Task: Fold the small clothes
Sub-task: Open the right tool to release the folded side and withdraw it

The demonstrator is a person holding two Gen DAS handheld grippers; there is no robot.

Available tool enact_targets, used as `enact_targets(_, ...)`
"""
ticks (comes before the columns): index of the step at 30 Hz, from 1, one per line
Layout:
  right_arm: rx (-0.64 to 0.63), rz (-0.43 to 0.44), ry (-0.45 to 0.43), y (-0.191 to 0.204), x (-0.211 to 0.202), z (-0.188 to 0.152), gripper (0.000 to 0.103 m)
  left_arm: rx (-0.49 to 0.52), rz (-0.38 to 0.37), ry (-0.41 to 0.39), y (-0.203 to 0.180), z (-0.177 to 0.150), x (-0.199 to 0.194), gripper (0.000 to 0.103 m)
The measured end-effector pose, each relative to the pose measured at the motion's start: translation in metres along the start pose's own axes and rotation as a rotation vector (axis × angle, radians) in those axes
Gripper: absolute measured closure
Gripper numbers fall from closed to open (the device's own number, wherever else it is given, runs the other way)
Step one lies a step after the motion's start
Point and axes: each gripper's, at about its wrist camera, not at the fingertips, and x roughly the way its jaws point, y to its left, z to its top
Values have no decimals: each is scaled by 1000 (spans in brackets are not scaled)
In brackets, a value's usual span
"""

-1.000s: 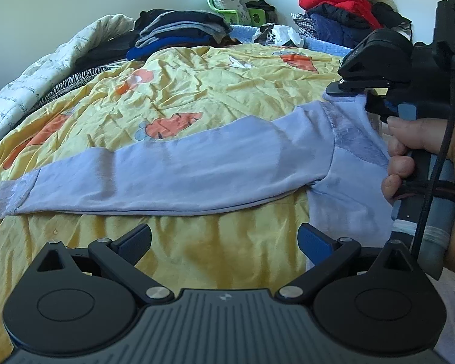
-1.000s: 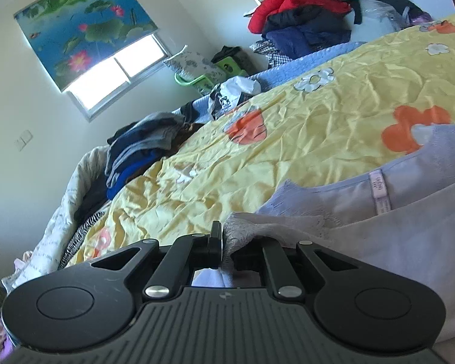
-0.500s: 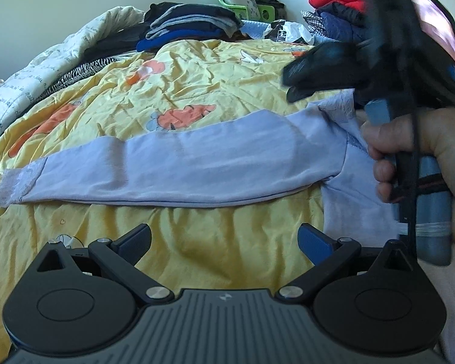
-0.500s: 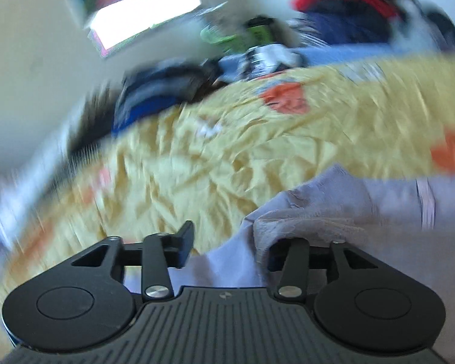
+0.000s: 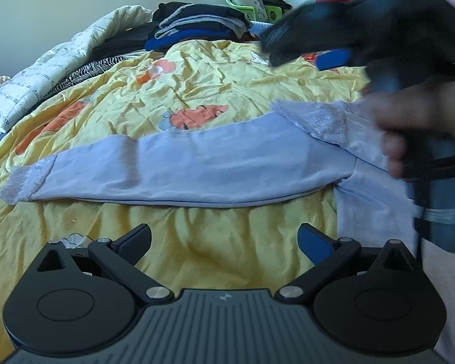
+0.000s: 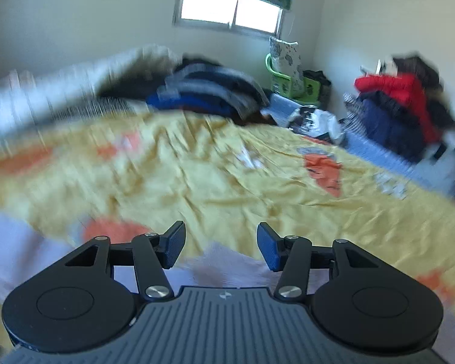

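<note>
Right gripper (image 6: 220, 247) seen with jaws partly apart, just opened; nothing held between pads, only yellow bedsheet (image 6: 227, 188) behind gap. Left gripper (image 5: 224, 241) spread wide, empty, held above sheet. Lavender garment (image 5: 179, 170) laid flat on bed, long sleeve stretched to left, lace cuff (image 5: 22, 182) at end. Right hand (image 5: 421, 121) blurred at garment's right side.

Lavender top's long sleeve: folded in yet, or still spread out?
Spread. In the left wrist view the sleeve of the lavender top lies straight across the yellow bedspread, lace cuff far out left.
</note>
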Motion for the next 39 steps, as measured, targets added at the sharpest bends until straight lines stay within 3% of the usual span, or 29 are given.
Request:
enact_targets(3, 249, 86, -51, -36, -20, -1, 46, -20, 9, -2, 6, 1, -1, 0)
enact_targets(5, 337, 40, -35, -54, -23, -6, 44, -44, 8, -2, 10, 3, -1, 0)
enact_targets(10, 172, -126, 52, -50, -11, -23, 43, -48, 0, 2, 9, 2, -3, 0)
enact_targets(15, 22, -158, 193, -32, 23, -42, 44, -20, 15, -2, 8, 0, -6, 0)
enact_targets(18, 118, -133, 97, -39, 3, -40, 43, -35, 30, 5, 14, -1, -3, 0)
enact_targets(20, 148, -120, 58, -41, -10, -39, 36, -56, 32, 13, 19, -1, -2, 0)
enact_targets(22, 108, -124, 75, -38, -9, -41, 30, -81, 31, 17, 23, -1, -1, 0)
enact_targets(25, 47, -147, 168, -35, 6, -52, 31, -80, 29, 11, 25, -1, -4, 0)
enact_targets(30, 213, -95, 86, -51, -26, -54, 29, -65, 50, 10, 26, -1, -4, 0)
enact_targets(39, 203, -93, 15, -60, -93, -75, 19, -95, 97, 17, 44, 0, 2, 0)
